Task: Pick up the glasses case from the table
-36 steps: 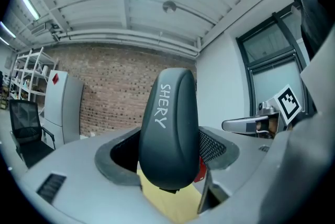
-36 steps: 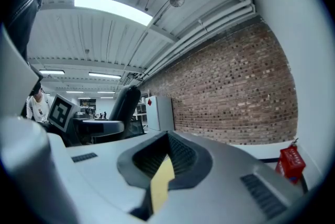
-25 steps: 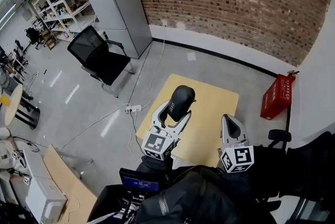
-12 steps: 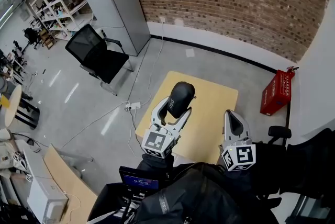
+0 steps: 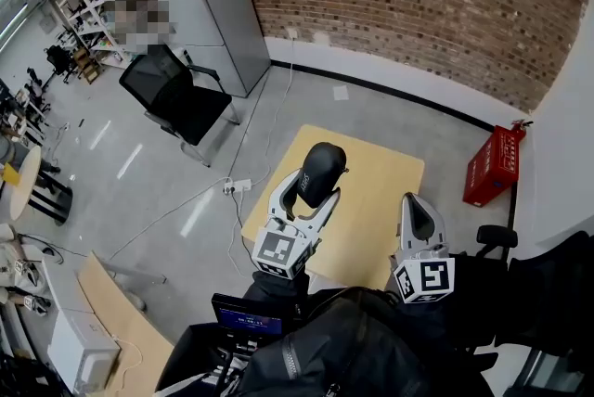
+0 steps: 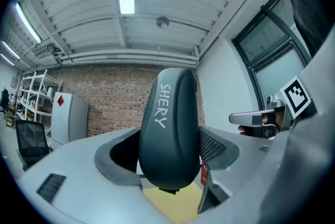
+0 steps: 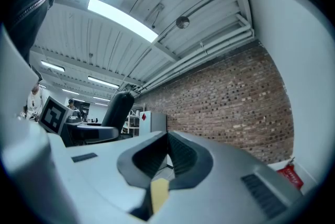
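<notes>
The glasses case stands on end between the jaws of my left gripper, which clamp its lower half and hold it clear of the yellow table below. I grip it low, so the rounded top with the white lettering juts past the tips. The case is shut; I cannot tell whether glasses lie inside. My right gripper hangs to the side over the table's near edge, its jaws pressed together on nothing, since one grip seems enough here.
</notes>
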A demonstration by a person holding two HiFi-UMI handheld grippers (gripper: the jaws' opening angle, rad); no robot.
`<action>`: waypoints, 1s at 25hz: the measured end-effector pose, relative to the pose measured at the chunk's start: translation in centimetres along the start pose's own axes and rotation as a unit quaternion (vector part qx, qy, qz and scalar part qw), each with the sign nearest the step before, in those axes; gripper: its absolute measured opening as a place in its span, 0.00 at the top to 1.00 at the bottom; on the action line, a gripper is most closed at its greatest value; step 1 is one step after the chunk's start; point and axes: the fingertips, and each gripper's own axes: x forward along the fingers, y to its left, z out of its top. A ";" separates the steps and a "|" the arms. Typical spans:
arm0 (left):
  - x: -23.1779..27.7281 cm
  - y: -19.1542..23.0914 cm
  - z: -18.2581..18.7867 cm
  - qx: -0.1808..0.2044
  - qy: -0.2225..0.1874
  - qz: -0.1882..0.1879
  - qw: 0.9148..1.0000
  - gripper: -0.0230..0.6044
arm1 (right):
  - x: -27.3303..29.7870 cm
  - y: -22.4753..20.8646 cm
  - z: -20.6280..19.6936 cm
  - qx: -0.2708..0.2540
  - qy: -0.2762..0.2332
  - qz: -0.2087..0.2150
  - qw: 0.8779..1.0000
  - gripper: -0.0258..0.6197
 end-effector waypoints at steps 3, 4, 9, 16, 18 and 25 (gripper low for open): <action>0.1 -0.2 -0.1 -0.001 0.000 -0.001 1.000 0.44 | -0.2 -0.1 0.1 -0.002 -0.001 0.001 1.000 0.96; 0.1 -0.3 -0.2 -0.002 0.001 -0.002 1.000 0.44 | -0.2 -0.1 0.1 -0.003 -0.001 0.001 1.000 0.96; 0.2 -0.7 -0.7 -0.005 0.005 -0.003 1.000 0.44 | -0.5 -0.4 -0.1 -0.004 0.001 0.000 1.000 0.96; 0.5 -0.9 -0.7 -0.004 0.007 -0.003 1.000 0.44 | -0.4 -0.7 -0.1 -0.004 0.002 0.000 1.000 0.96; 0.7 -0.9 -0.7 -0.004 0.007 -0.002 1.000 0.44 | -0.3 -0.7 -0.2 -0.004 0.002 0.002 1.000 0.96; 0.6 -0.9 -1.1 -0.006 0.010 -0.001 1.000 0.44 | -0.3 -0.7 -0.5 -0.003 0.005 0.005 1.000 0.96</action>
